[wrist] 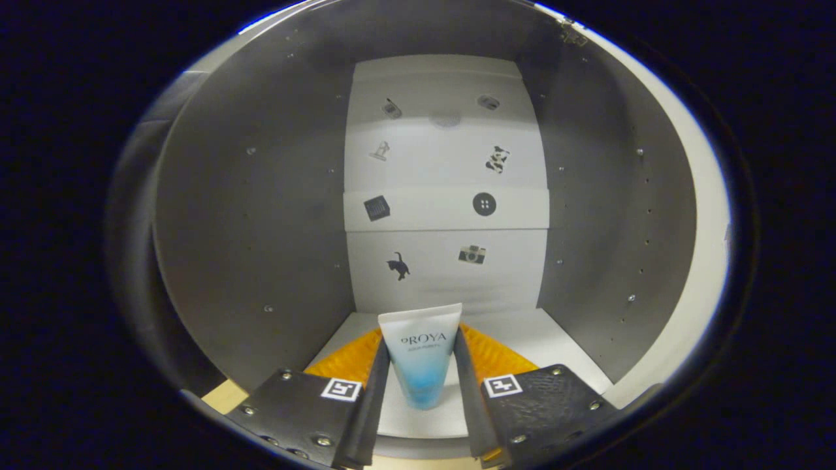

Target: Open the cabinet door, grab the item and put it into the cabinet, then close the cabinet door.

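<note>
Soft plastic tube (pixel 421 356) feels light; your gripper (pixel 421 372) squeezes its middle above the shelf (pixel 555 343), so hold gently.

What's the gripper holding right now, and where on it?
The gripper holds a tube, both fingers pressing on its sides, inside the cabinet.

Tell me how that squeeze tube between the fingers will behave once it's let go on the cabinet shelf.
The tube stands cap-down between the gripper fingers, wide flat end up, so it looks top-heavy and apt to tip. Its soft-looking body probably dents under pressure. Smooth surface may slip.
</note>
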{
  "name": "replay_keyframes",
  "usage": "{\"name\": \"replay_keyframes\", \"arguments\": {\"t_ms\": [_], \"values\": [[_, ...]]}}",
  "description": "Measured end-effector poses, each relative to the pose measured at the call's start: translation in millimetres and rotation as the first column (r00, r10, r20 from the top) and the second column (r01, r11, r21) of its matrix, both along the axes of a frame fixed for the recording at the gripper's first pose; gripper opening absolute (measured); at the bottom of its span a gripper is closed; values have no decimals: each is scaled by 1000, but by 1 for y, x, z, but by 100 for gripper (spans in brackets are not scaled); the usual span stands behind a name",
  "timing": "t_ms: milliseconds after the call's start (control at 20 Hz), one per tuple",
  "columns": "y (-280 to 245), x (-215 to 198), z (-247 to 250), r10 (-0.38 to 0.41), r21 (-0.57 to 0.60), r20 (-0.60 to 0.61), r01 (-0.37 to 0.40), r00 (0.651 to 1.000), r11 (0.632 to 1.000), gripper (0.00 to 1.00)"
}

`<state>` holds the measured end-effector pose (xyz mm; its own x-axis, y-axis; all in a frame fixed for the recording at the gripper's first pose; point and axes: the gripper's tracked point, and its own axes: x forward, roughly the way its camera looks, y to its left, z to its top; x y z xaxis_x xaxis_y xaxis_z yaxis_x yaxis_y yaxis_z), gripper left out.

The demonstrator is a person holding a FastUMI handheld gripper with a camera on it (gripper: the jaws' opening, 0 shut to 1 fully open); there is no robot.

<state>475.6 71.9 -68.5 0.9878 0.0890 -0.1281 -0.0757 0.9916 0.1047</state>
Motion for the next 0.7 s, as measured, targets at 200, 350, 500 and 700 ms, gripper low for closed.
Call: {"name": "replay_keyframes", "arguments": {"t_ms": [200, 350, 500, 700], "values": [[-4, 9, -3, -20, -8, 10, 20, 1000, 1000, 54], [-7, 9, -4, -39, 10, -2, 39, 999, 999, 54], [-4, 9, -5, -31, 38, -14, 32, 999, 999, 56], [-7, 7, -1, -46, 43, -6, 47, 999, 998, 77]]}}
